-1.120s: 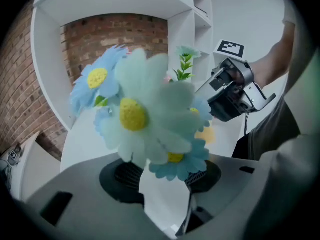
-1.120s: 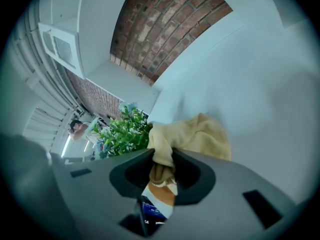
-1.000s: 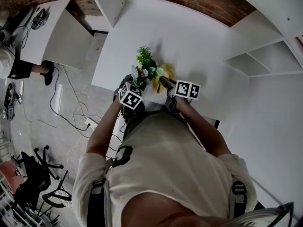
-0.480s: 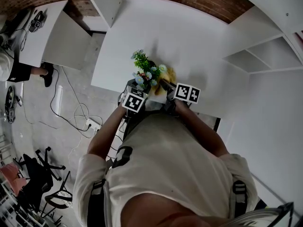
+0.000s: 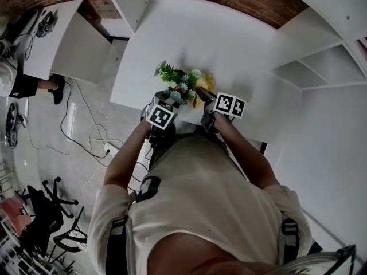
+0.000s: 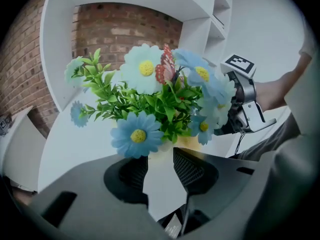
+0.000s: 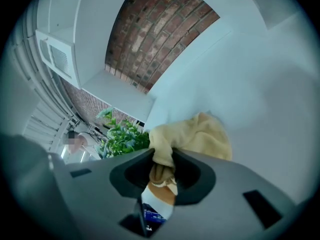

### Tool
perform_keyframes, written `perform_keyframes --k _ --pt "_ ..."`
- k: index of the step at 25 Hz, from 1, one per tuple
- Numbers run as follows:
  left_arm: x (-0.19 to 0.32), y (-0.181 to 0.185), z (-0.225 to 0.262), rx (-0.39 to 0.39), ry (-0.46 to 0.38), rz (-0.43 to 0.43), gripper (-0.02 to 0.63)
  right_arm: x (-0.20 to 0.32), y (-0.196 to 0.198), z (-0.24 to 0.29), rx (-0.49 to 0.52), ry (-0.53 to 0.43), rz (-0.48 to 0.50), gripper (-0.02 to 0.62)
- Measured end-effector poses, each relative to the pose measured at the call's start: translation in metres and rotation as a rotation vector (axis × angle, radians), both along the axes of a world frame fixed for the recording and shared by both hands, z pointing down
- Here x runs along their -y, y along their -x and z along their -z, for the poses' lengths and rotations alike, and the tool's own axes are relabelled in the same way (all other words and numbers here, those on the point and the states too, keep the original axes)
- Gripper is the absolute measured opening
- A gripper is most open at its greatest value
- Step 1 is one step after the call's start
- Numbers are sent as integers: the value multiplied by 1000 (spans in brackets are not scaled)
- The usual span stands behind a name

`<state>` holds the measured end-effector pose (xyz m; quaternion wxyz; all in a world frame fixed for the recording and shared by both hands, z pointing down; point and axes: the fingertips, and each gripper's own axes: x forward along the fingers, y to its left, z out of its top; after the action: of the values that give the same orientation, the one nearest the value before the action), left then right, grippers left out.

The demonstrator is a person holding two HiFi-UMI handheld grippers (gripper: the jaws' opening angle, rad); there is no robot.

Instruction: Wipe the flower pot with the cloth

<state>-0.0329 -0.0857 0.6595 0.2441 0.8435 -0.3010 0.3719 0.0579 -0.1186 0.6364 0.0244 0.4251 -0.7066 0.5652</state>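
The white flower pot (image 6: 159,184), filled with artificial blue and white daisies (image 6: 150,99) and green leaves, is kept near the front edge of the white worktop (image 5: 229,44), directly ahead of the person. It is leaned so that the blooms point towards the left of the head view, a tilt judged to be meant to turn the pot's wall towards the cloth. The pot is steadied by the left gripper (image 6: 160,160), whose jaws stand partly open and have just been closing. They are set against the pot's white body, which fills the gap between the ribbed pads; a firm hold is judged necessary so that the pot is not pushed over when rubbed. The soft yellow cloth (image 7: 200,136) is carried by the right gripper (image 7: 162,158), whose jaws are drawn nearly together on a pinched fold, while the rest is left bunched beyond the tips as a wiping pad. In the head view the cloth is seen just beside the flowers, on their right; whether the pot's wall is touched by it cannot be made out.
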Motion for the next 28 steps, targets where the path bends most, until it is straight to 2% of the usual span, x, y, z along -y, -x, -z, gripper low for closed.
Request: perform_keyframes --k 4,10,14,18,21,25,28 --pt "-3 -9 1 -39 13 56 170 -18 8 -3 20 23 61 98" --pt "-6 -20 7 -62 18 10 170 -32 14 -9 19 38 80 98" --pt "1 11 13 -52 6 0 170 -23 7 -8 13 26 60 98" --pt "29 52 18 42 -58 24 170 -13 0 -4 8 14 46 98" --pt "42 56 10 100 -93 -37 207 -9 0 -3 1 8 48 98" --pt "45 34 4 107 -129 -149 244 -5 -3 -4 -4 1 44 98" --pt "47 22 2 103 -141 -175 245 -2 -4 -3 -1 -4 35 98"
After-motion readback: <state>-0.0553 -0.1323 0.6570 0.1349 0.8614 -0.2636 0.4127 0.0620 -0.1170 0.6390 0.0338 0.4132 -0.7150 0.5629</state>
